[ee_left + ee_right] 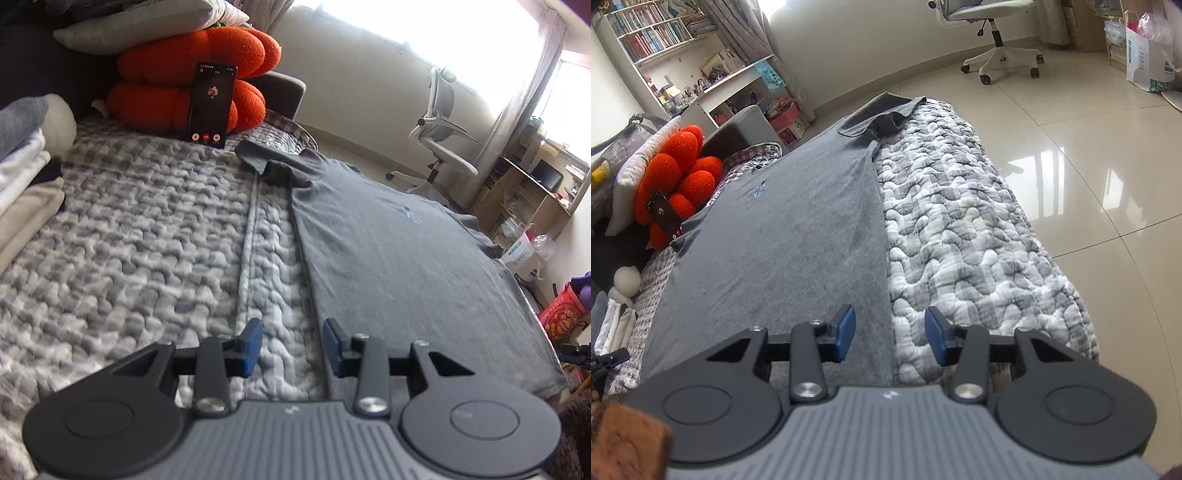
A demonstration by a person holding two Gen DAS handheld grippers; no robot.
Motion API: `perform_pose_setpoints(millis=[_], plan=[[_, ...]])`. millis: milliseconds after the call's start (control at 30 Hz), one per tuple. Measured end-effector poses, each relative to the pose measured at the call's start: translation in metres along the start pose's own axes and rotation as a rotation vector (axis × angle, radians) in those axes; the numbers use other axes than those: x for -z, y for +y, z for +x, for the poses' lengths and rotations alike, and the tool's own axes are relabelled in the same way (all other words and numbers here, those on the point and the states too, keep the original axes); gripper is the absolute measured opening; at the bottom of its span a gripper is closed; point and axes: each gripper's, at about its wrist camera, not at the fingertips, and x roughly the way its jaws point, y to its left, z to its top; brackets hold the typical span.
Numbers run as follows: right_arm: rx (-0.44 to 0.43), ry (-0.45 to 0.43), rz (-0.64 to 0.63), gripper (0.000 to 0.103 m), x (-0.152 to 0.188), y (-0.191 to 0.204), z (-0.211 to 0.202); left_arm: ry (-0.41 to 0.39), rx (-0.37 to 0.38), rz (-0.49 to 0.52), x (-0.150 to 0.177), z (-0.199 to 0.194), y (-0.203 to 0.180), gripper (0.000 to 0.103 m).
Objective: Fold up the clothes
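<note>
Lying flat on a grey quilted bedspread (129, 240), a grey T-shirt (388, 251) is spread out face up. Left of the shirt's side seam hovers the left gripper (291, 345), its blue pads parted and empty. At the shirt's opposite side edge, the right gripper (890, 334) hangs likewise spread, holding nothing. Beyond the shirt's collar sits an orange cushion (192, 74).

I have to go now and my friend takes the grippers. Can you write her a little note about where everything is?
Left gripper: open, empty, over the shirt's left side edge near the hem.
Right gripper: open, empty, over the right side edge.
Grey T-shirt: spread flat on the quilted blanket, sleeves out, collar far from you.
Done: shirt laid out. Left: all the folding.
Folded clothes pile sits at the far left.
</note>
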Motion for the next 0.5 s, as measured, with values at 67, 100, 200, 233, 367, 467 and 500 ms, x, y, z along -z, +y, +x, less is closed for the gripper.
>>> perform_pose_setpoints(millis=[67,100,200,233,367,467,500], plan=[[-0.003,-0.005,-0.017,0.046,-0.011,0.005,0.007,-0.018,-0.016,0.022,-0.014,0.01,-0.006,0.047],[-0.004,-0.008,-0.026,0.046,-0.017,0.008,0.011,-0.024,-0.018,0.033,-0.022,0.017,-0.011,0.05],[-0.008,-0.023,-0.036,0.046,-0.036,0.012,0.024,-0.042,-0.023,0.067,-0.043,0.037,-0.026,0.051],[-0.014,-0.027,-0.028,0.046,-0.043,0.012,0.03,-0.048,-0.024,0.078,-0.05,0.044,-0.031,0.051],[-0.034,-0.036,0.008,0.046,-0.071,0.011,0.056,-0.06,-0.012,0.123,-0.078,0.076,-0.053,0.051],[-0.036,-0.033,0.03,0.046,-0.09,0.007,0.078,-0.059,0.006,0.137,-0.095,0.108,-0.068,0.051],[-0.032,-0.03,0.034,0.046,-0.094,0.005,0.085,-0.056,0.015,0.136,-0.1,0.118,-0.073,0.051]])
